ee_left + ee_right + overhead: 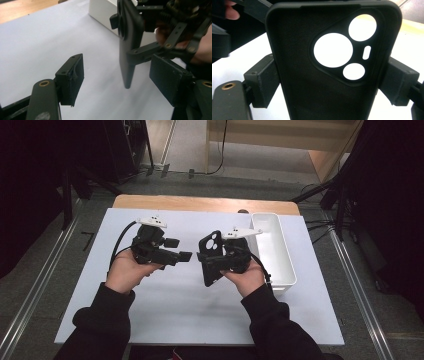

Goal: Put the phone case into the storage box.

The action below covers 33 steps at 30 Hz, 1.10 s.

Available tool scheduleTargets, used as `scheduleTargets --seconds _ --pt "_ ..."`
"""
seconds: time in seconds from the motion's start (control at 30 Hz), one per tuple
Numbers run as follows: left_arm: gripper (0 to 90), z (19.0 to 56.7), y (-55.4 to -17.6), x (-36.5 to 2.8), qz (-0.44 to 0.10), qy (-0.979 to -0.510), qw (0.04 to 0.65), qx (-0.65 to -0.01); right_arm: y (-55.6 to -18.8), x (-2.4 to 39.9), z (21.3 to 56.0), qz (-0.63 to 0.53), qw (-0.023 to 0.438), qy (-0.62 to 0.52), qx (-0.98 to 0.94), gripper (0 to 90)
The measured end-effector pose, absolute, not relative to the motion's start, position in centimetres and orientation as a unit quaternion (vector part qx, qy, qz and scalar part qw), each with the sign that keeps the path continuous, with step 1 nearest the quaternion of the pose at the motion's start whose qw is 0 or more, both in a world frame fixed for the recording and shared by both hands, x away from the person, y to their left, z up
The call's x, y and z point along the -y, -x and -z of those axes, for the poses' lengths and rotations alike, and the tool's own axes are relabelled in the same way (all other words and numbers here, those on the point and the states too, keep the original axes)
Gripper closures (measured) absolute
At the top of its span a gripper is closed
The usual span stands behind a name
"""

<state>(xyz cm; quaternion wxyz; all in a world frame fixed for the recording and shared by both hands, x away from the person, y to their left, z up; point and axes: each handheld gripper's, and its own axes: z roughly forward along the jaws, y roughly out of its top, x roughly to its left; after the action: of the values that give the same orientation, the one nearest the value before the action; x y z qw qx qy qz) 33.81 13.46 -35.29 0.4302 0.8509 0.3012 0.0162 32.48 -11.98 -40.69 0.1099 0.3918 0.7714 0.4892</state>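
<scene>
Phone case (210,257) clamped in the right tongs (220,262)
Left tongs (186,255) open, empty, just beside it; white bin (272,251) behind the right tongs; white table (190,310) beneath.

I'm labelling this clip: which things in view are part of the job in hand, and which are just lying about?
In the job:
- phone case, black, clamped by its side edges
- right tongs, shut on the case
- left tongs, open, nothing between them

Lying about:
- white bin, at the mat's right edge
- white mat
</scene>
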Motion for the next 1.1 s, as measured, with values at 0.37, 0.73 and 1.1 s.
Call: scheduleTargets --seconds 0.37,0.73,1.1 --pt "27.4 37.4 -33.2 -13.9 -0.012 -0.87 0.408 -0.275 -32.5 12.6 39.8 -0.502 0.1 -0.361 -0.779 12.0" --pt "27.4 40.3 -32.7 -14.0 -0.01 -0.882 0.394 -0.259 -32.5 13.0 39.4 -0.504 0.081 -0.352 -0.785 11.9" --pt "27.4 42.3 -32.0 -14.4 -0.004 -0.88 0.388 -0.273 -32.5 13.4 39.3 -0.5 0.071 -0.344 -0.792 11.9"
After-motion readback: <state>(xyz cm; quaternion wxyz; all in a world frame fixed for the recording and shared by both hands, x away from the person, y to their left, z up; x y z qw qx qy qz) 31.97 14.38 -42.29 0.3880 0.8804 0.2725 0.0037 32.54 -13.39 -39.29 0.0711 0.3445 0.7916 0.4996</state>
